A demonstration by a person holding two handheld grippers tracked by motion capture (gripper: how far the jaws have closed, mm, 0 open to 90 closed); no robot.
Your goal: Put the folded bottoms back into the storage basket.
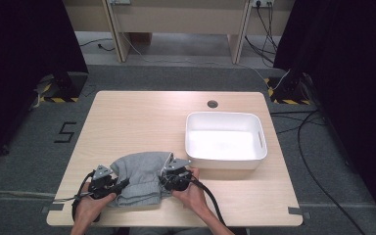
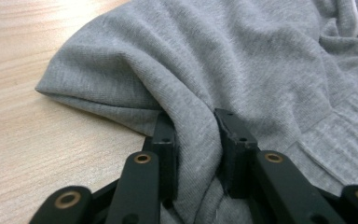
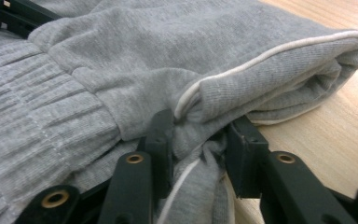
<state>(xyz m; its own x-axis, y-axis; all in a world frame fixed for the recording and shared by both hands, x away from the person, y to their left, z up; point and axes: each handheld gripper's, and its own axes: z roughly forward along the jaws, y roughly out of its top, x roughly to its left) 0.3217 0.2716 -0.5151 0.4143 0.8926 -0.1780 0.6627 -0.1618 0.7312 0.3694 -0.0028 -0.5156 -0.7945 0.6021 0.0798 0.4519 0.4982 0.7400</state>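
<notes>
Grey garment (image 1: 139, 178) bunched at tabletop (image 1: 137, 122) near edge. Left claw (image 2: 193, 140) pinches its fabric, right claw (image 3: 200, 140) likewise at the white-piped hem. White bin (image 1: 225, 139) toward right edge.

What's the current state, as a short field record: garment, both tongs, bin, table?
garment: grey sweatshirt-type fabric, bunched at the near edge of the table, ribbed band and white piping visible
left tongs: jaws closed on a fold of the garment at its left side
right tongs: jaws closed on the garment's right side, by the white-piped edge
bin: white plastic tub, empty, upright, to the right of the garment and farther back, apart from it
table: light wood top, round cable hole near the far edge
</notes>
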